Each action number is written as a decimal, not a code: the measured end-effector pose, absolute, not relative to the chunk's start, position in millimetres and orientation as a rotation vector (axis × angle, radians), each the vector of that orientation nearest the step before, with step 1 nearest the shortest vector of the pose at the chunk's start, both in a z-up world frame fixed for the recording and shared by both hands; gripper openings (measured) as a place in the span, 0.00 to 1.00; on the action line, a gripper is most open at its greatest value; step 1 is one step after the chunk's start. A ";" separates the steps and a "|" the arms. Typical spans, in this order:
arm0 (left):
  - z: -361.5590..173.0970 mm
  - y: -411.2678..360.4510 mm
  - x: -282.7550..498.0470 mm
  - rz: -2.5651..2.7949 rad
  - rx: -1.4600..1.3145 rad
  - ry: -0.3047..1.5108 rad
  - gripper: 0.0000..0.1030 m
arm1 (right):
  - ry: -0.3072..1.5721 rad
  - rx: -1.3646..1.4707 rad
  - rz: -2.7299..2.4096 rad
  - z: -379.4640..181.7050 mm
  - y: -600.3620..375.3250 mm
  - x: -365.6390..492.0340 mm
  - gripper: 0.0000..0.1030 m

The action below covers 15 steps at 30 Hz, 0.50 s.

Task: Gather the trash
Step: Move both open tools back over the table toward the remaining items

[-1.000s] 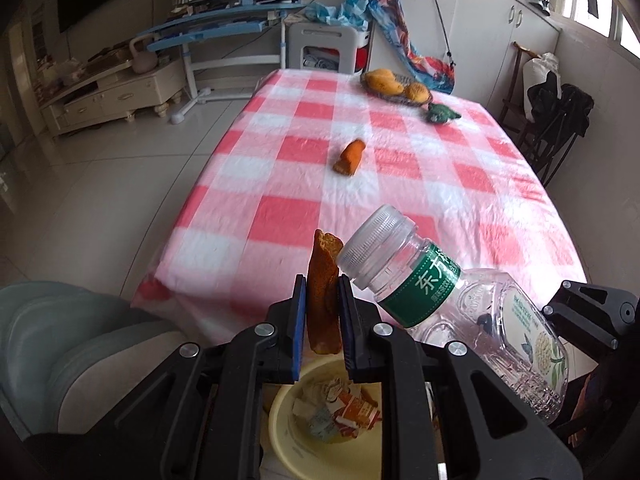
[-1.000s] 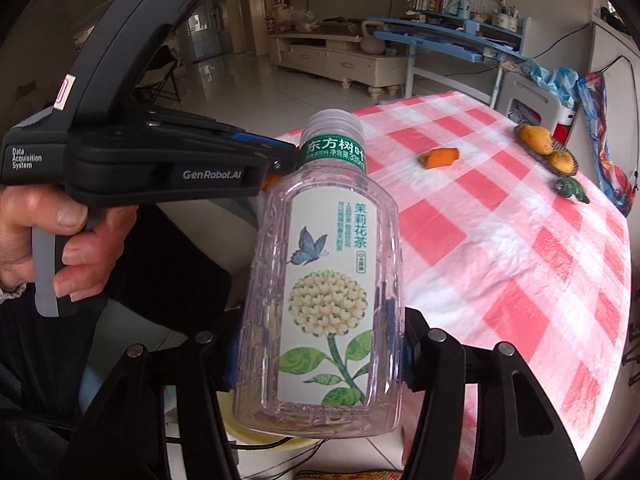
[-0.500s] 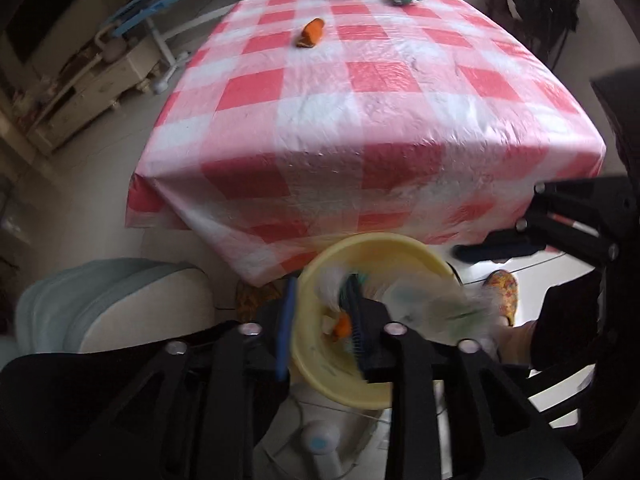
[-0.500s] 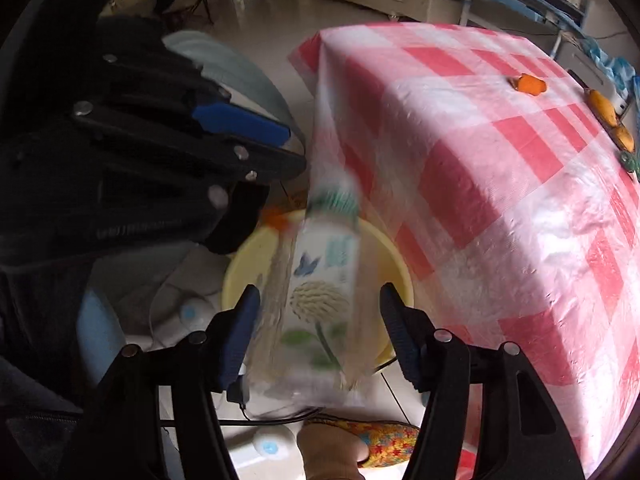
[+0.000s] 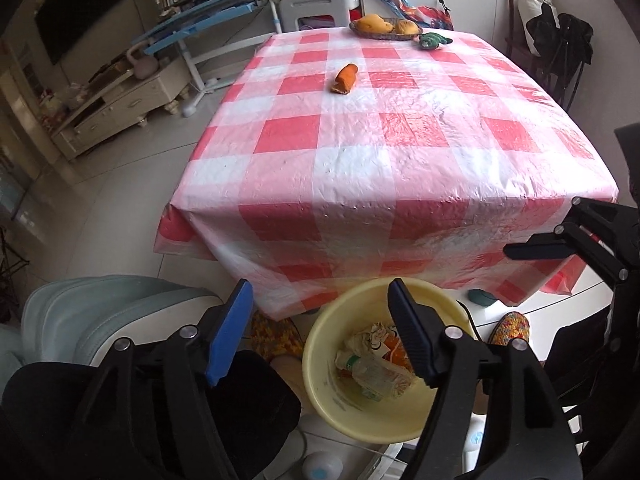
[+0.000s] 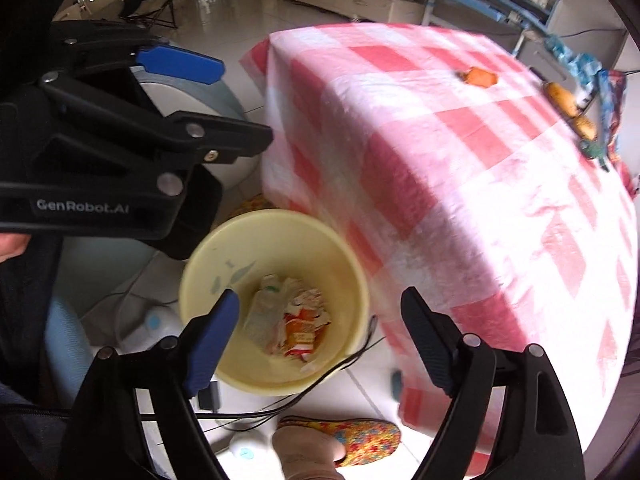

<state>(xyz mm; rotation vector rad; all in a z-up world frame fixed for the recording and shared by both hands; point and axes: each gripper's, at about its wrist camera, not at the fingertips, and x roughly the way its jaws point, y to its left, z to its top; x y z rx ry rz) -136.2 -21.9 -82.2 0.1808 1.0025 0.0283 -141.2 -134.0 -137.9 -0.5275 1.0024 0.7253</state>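
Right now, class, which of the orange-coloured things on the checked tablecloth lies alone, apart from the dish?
The orange piece near the middle of the tablecloth lies alone on the cloth. The other yellow-orange items sit together in the dish at the far edge.

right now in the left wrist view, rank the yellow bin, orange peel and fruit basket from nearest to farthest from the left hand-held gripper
1. yellow bin, just below the opening left hand-held gripper
2. orange peel, mid-table
3. fruit basket, far table edge
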 end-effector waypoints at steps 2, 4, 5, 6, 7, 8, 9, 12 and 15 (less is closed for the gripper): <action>-81.9 -22.2 -135.1 0.032 0.185 1.000 0.68 | 0.977 -0.549 0.691 -136.4 -135.4 -140.6 0.81; -82.2 -22.6 -134.4 0.034 0.187 0.997 0.70 | 0.958 -0.574 0.665 -136.2 -135.9 -141.4 0.82; -82.5 -22.4 -134.2 0.036 0.189 0.997 0.71 | 0.954 -0.582 0.657 -136.9 -134.8 -137.3 0.83; -82.9 -22.6 -134.0 0.038 0.190 0.998 0.72 | 0.950 -0.590 0.651 -136.8 -135.3 -137.8 0.83; -83.4 -22.9 -133.7 0.038 0.192 0.999 0.73 | 0.948 -0.599 0.645 -137.9 -134.6 -137.3 0.83; -84.2 -23.3 -133.5 0.037 0.193 1.001 0.73 | 0.946 -0.609 0.640 -138.7 -133.8 -137.0 0.84; -85.0 -23.8 -133.2 0.037 0.196 1.004 0.73 | 0.944 -0.620 0.636 -139.6 -133.2 -137.4 0.84; -87.4 -25.2 -132.8 0.038 0.205 1.007 0.73 | 0.935 -0.654 0.632 -142.3 -129.7 -136.9 0.85; -88.7 -25.9 -132.4 0.038 0.208 1.009 0.74 | 0.929 -0.681 0.630 -144.1 -127.9 -138.0 0.86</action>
